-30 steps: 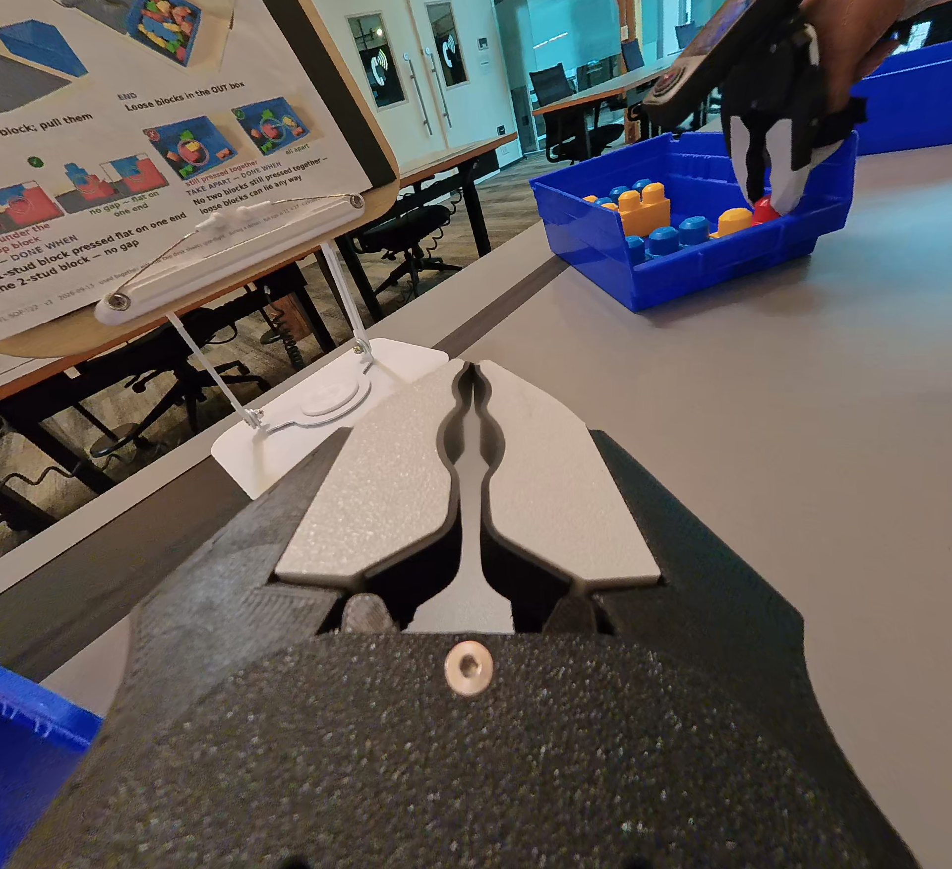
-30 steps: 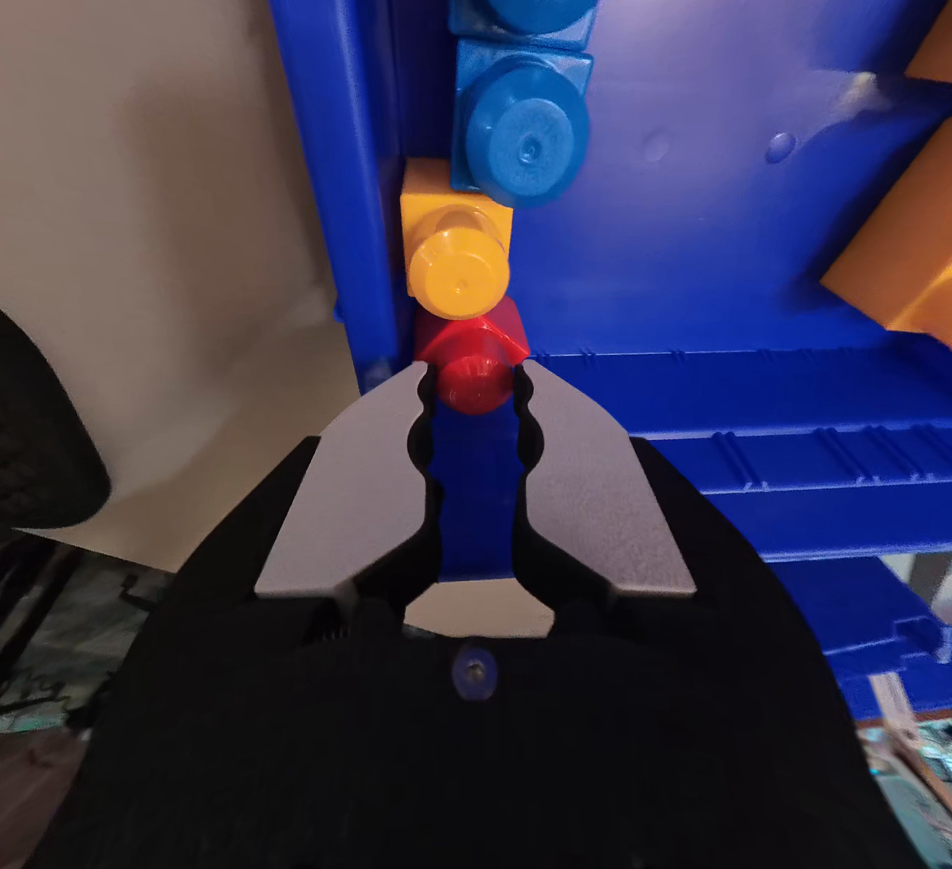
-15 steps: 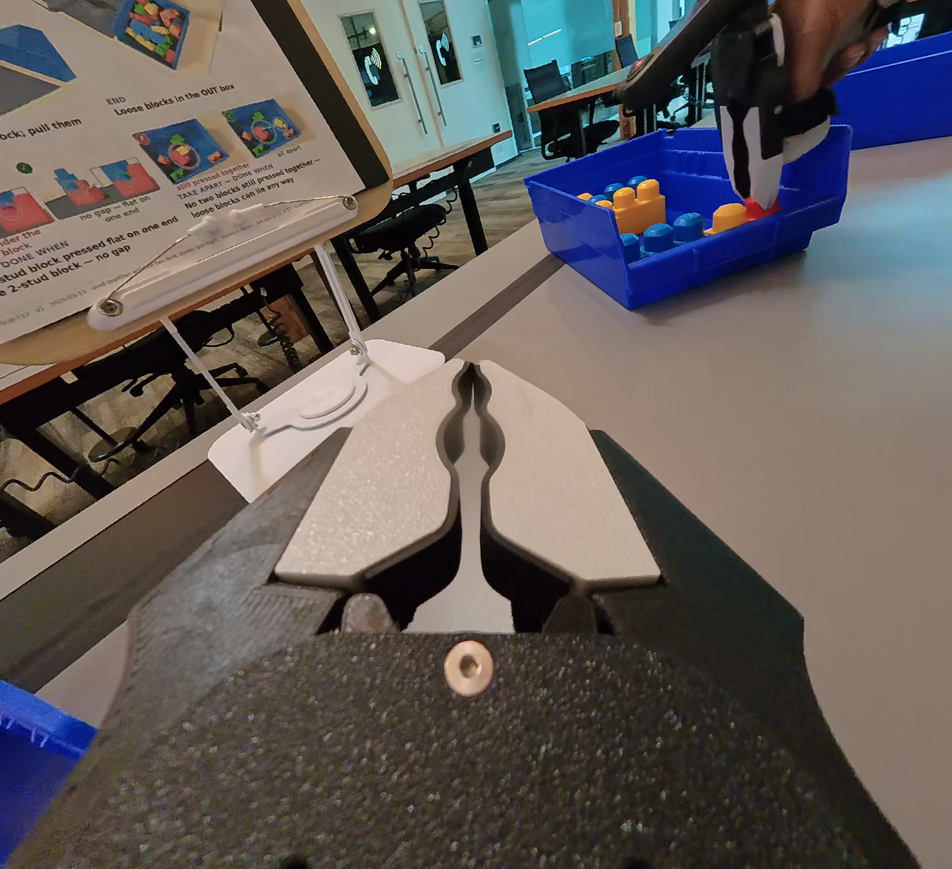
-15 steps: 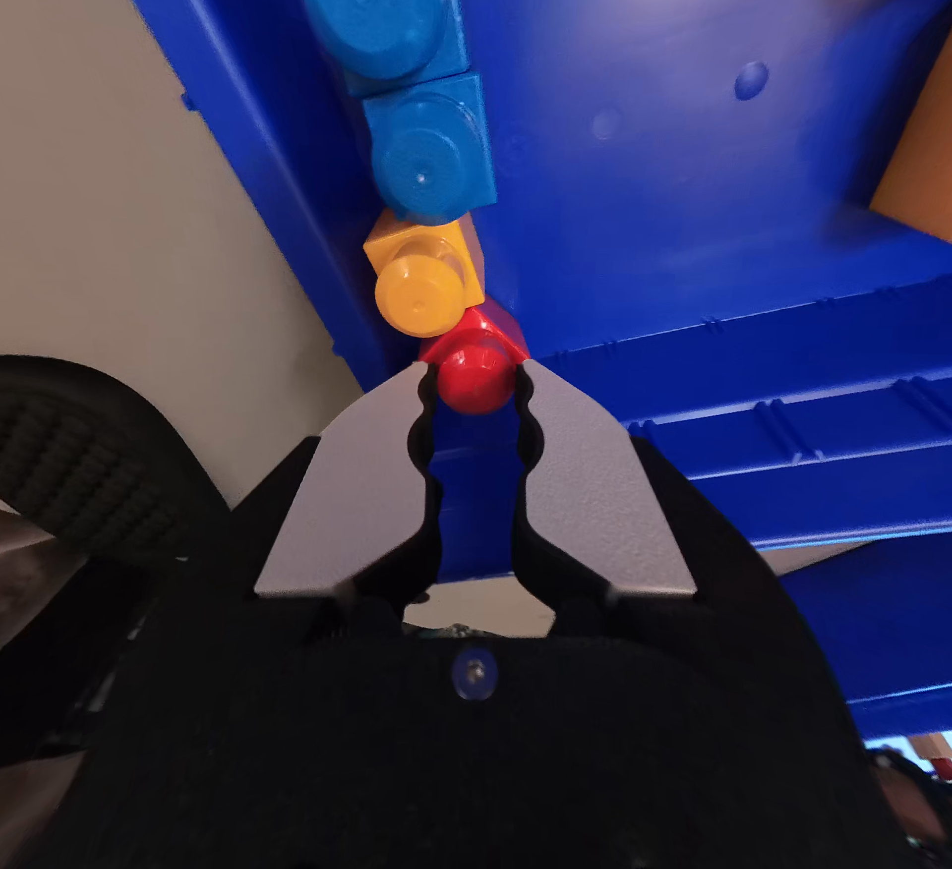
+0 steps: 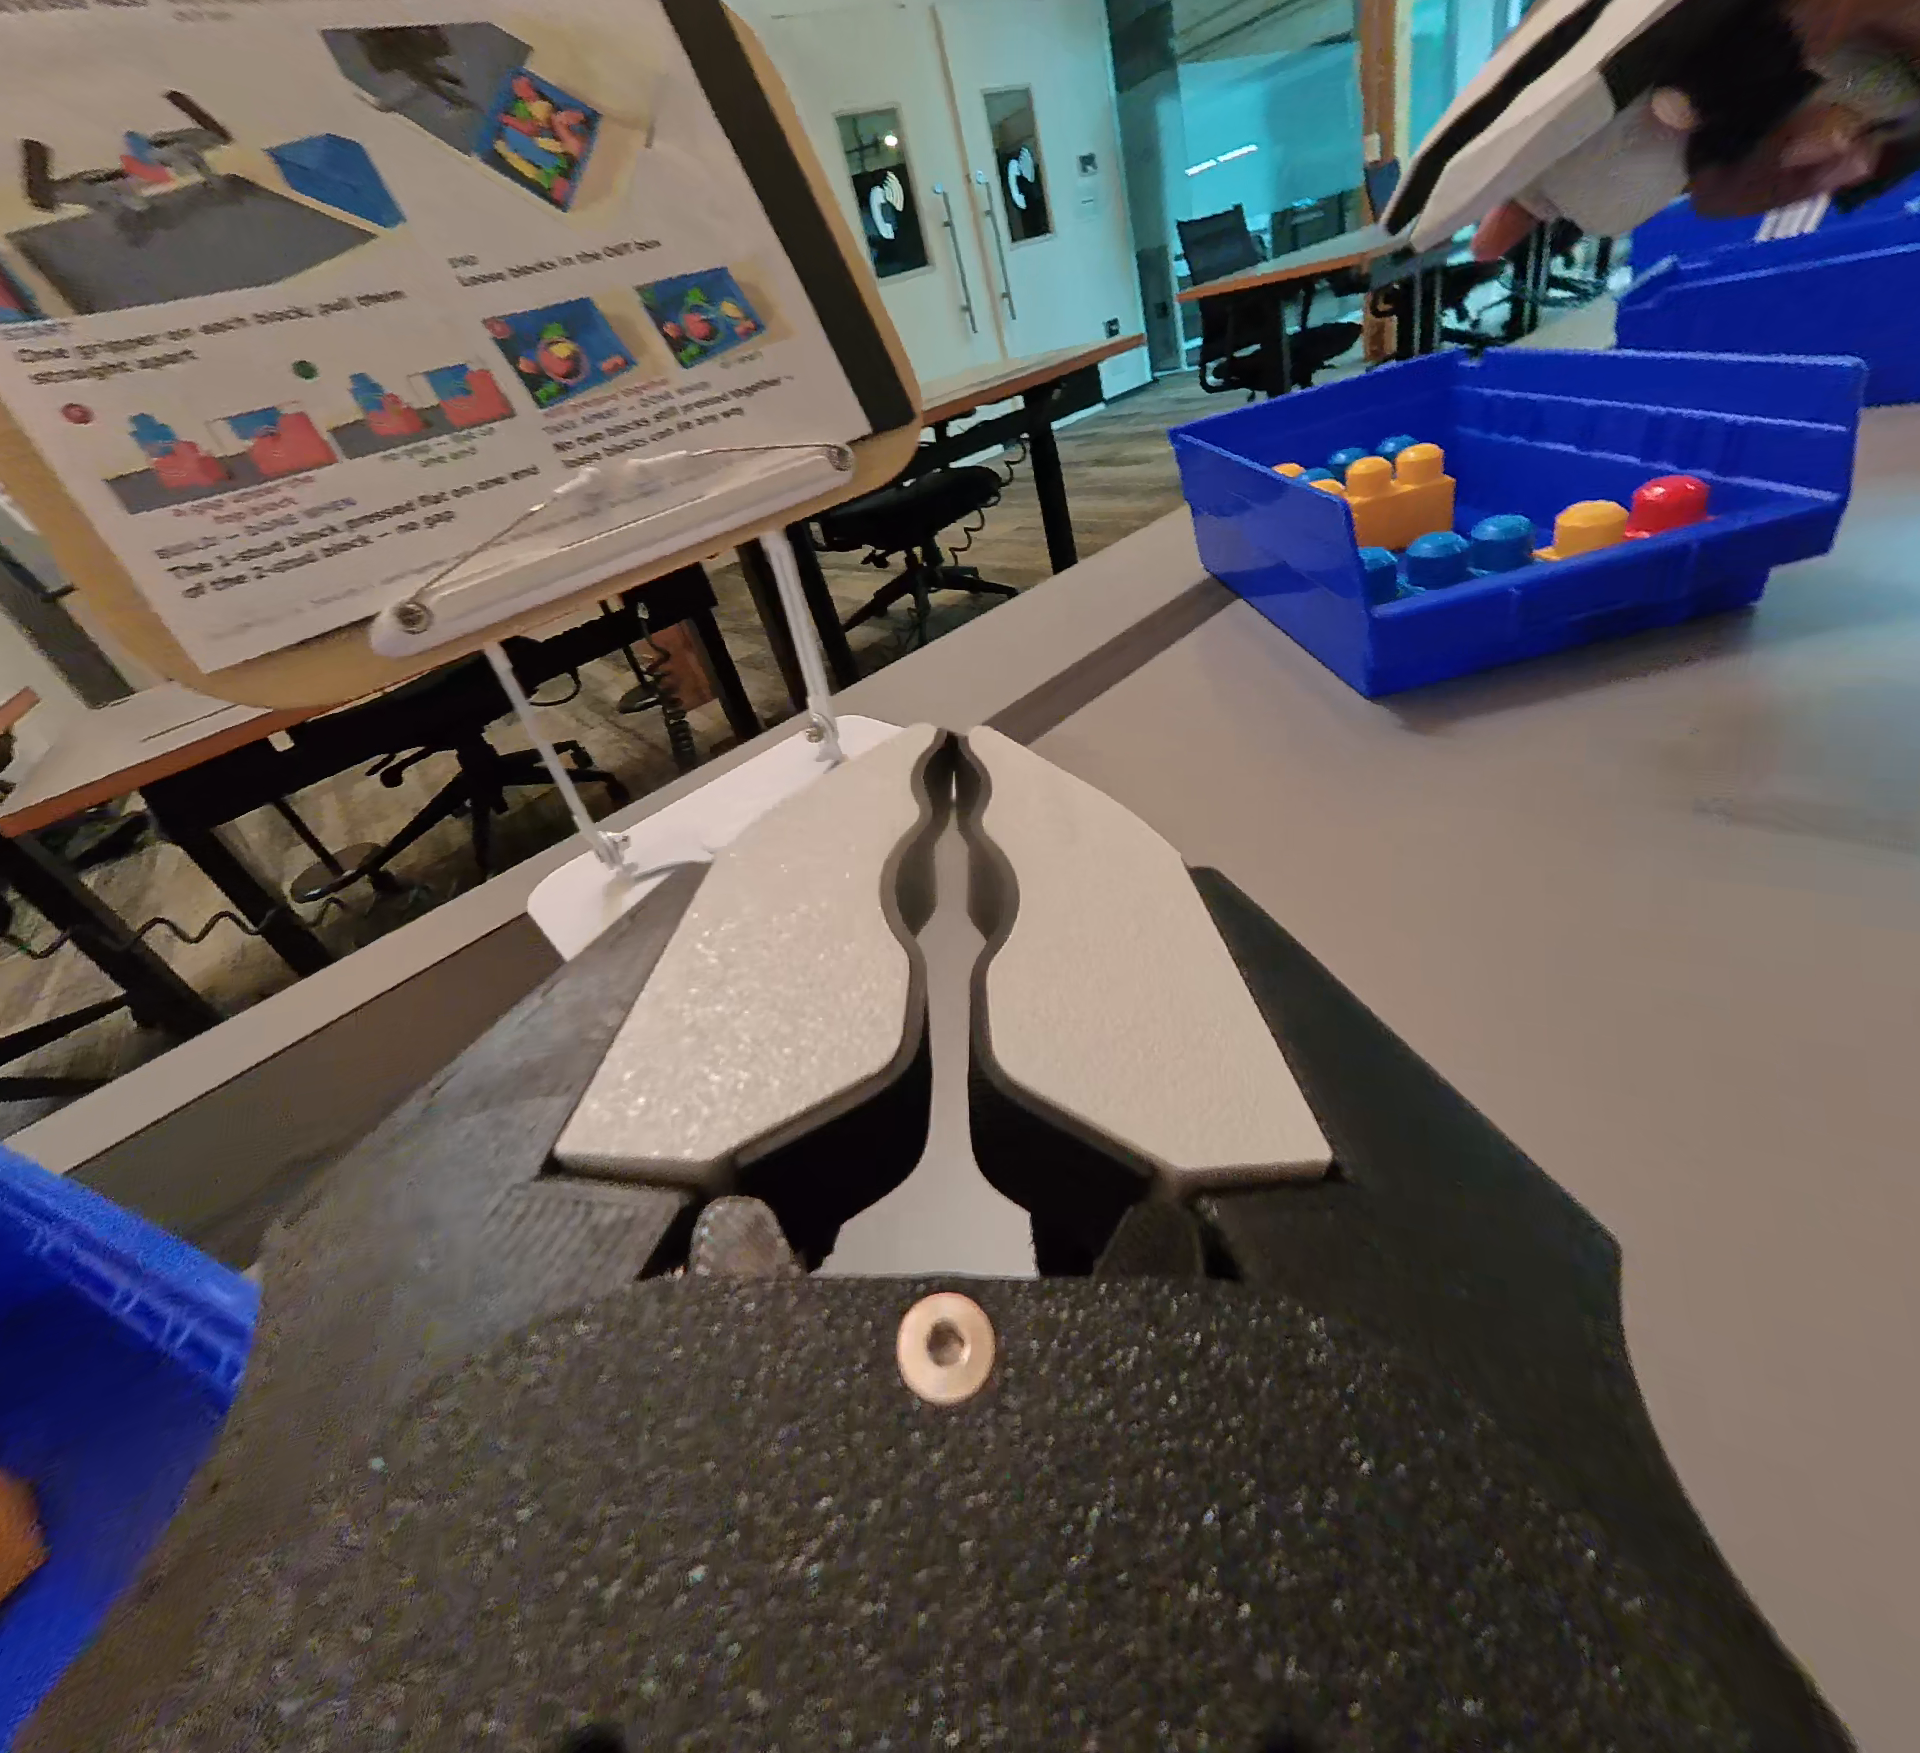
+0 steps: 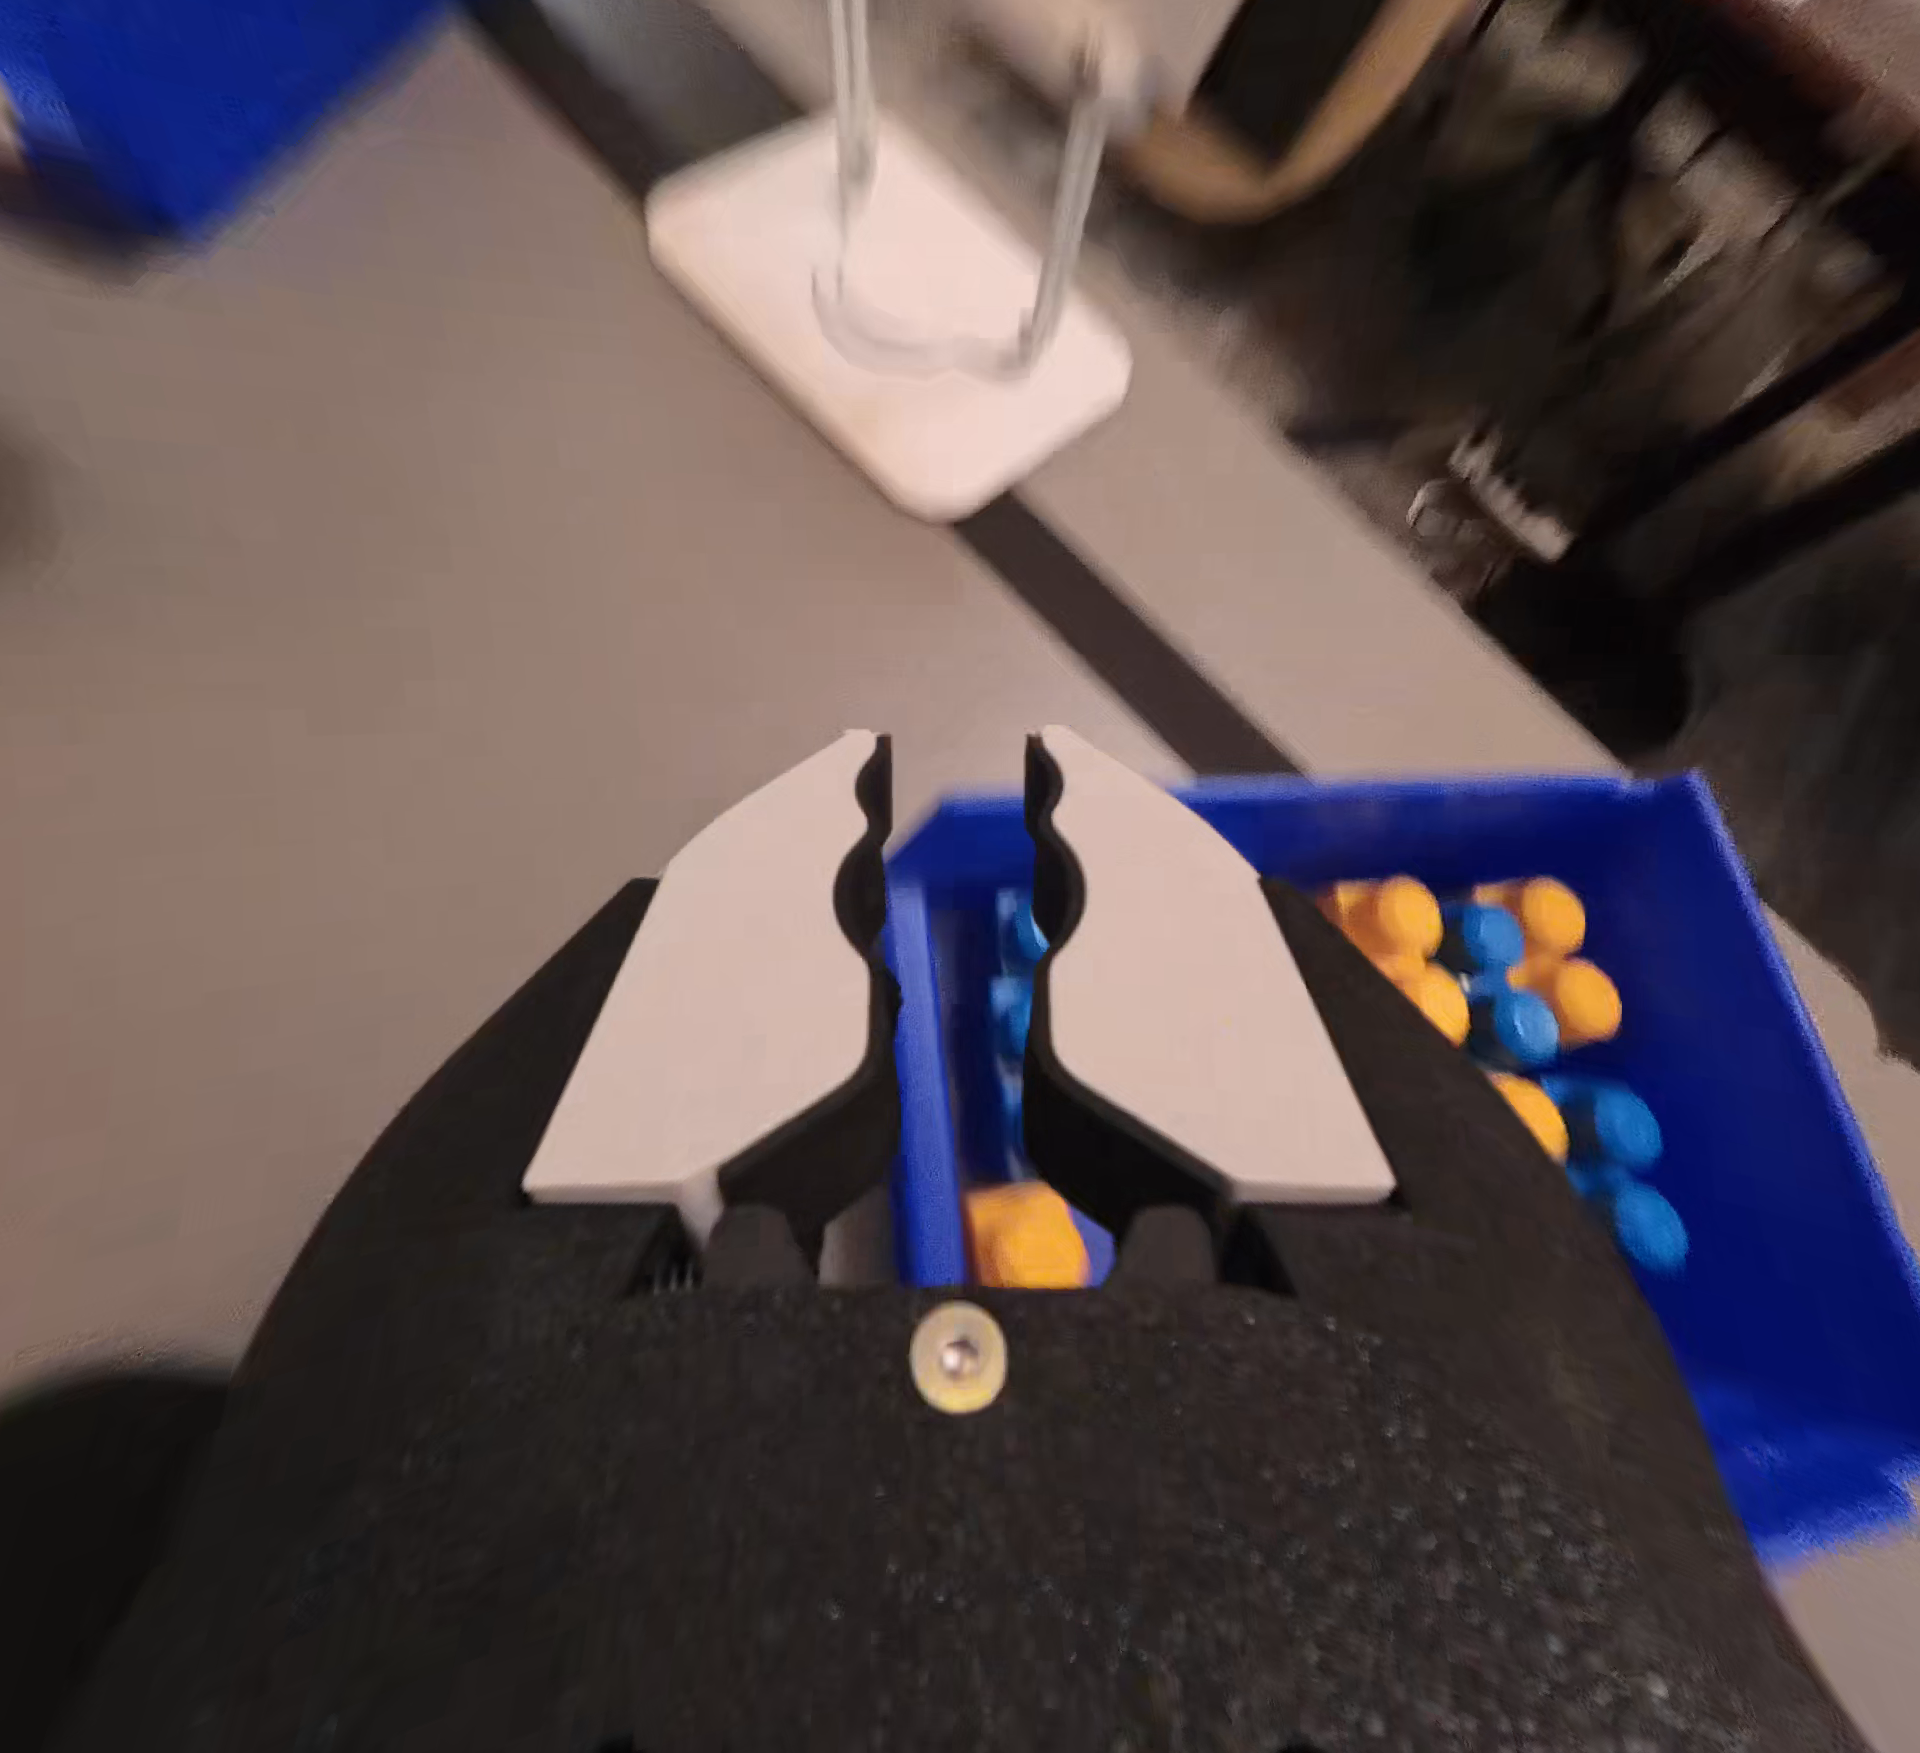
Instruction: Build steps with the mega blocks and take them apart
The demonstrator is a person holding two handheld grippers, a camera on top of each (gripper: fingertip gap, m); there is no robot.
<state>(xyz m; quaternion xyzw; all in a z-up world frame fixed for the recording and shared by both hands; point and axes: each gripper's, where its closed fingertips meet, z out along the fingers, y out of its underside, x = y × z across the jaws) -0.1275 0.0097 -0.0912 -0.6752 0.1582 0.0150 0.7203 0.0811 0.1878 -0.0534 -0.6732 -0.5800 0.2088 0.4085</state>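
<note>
Left wrist view: left gripper low over the grey table, fingers pressed together, nothing between them. Wide bare tabletop ahead and to its right. White stand base just beyond the fingertips near the table's far edge, holding the tilted instruction board. Blue bin well apart, far right, close to the far edge, walls low in front. Inside it: red block near the right wall, yellow block just beside it, blue blocks along the front wall, a taller yellow block behind. Right gripper up in the air above the bin, clear of the rim, gripping nothing. Another blue bin corner at the near left

Right wrist view: blurred. Right gripper parted a little, empty, fingertips above the bin's left wall. Yellow and blue blocks in the bin below. Open grey table ahead, stand base farther on
</note>
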